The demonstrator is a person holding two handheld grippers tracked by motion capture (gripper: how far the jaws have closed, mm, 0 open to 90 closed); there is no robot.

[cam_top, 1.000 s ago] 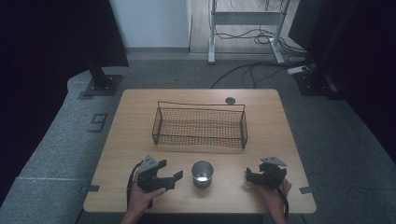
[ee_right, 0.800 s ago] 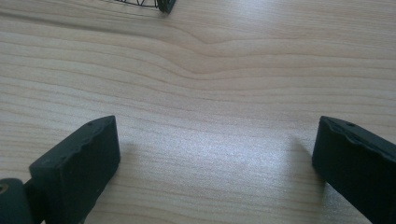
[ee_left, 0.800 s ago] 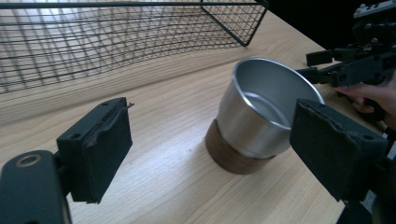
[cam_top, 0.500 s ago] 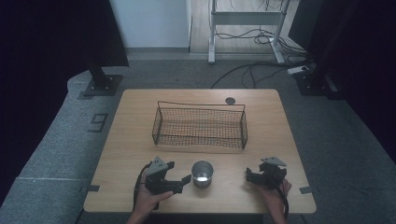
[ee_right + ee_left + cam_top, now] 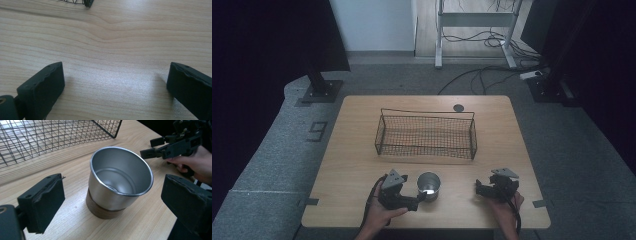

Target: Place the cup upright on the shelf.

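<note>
Wooden table point(image 5: 362, 150) on grey carpet, dark curtains on both sides, a desk frame and cables on the floor beyond. A black wire basket point(image 5: 426, 134) stands mid-table and is empty.

Cup point(image 5: 428, 185): metal, open end up, wooden base, upright near the table's front edge, between the two grippers and in front of the basket, well apart from it. Inside is bare metal; nothing in it as far as the left gripper view shows.

Left gripper point(image 5: 418, 199): held in the person's left hand point(image 5: 379, 216), pointing right toward the cup. Jaws have just been opening and now stand wide. In the left gripper view the cup point(image 5: 120, 181) sits ahead of and between the two pads point(image 5: 43, 200), with clear gaps on both sides; no pad touches it. Nothing is gripped.

Right gripper point(image 5: 479, 188): held in the right hand point(image 5: 507, 207), right of the cup and apart from it, jaws pointing left toward it. In the right gripper view the pads point(image 5: 42, 86) stand wide apart over bare wood, nothing between them. A corner of the basket point(image 5: 86, 3) shows at the top edge there.
</note>
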